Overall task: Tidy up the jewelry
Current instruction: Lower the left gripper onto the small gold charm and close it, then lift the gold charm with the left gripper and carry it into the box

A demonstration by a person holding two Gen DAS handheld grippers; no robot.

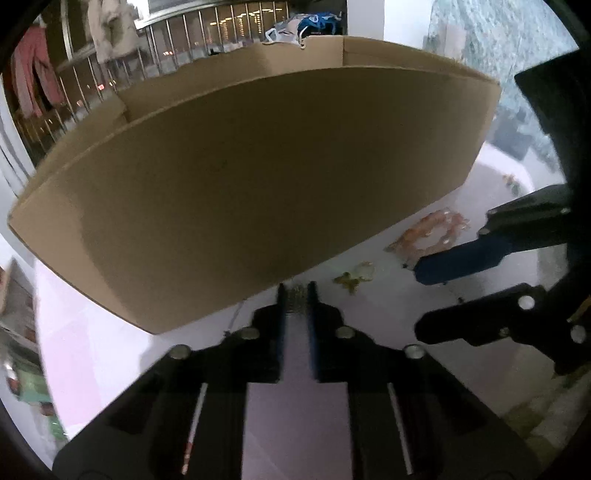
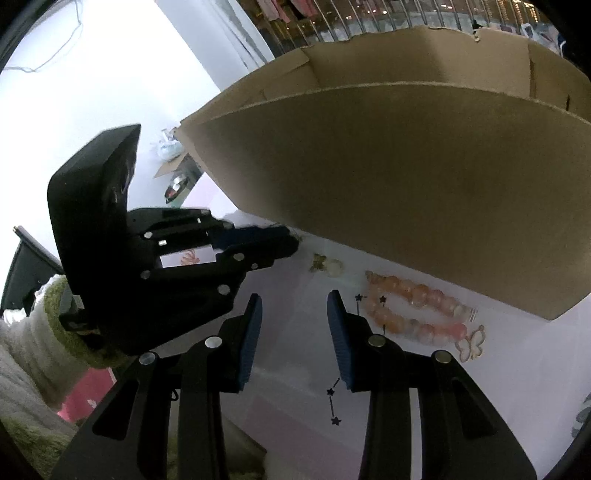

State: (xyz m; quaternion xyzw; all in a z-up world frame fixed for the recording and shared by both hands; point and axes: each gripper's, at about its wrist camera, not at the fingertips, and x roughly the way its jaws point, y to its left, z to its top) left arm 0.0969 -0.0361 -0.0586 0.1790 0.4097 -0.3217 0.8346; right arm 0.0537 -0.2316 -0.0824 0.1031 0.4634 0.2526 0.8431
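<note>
Your left gripper (image 1: 296, 291) fingers pinch a thin silvery chain (image 1: 295, 295) beside the brown cardboard box (image 1: 258, 184), ready for lifting; your right gripper (image 2: 295, 299) hangs released near the peach bead bracelet (image 2: 413, 310).

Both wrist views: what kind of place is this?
Probably a home, perhaps a bedroom: clothes hang by a railing, a fluffy green rug lies below the white table, and a cardboard box sits on it.
</note>
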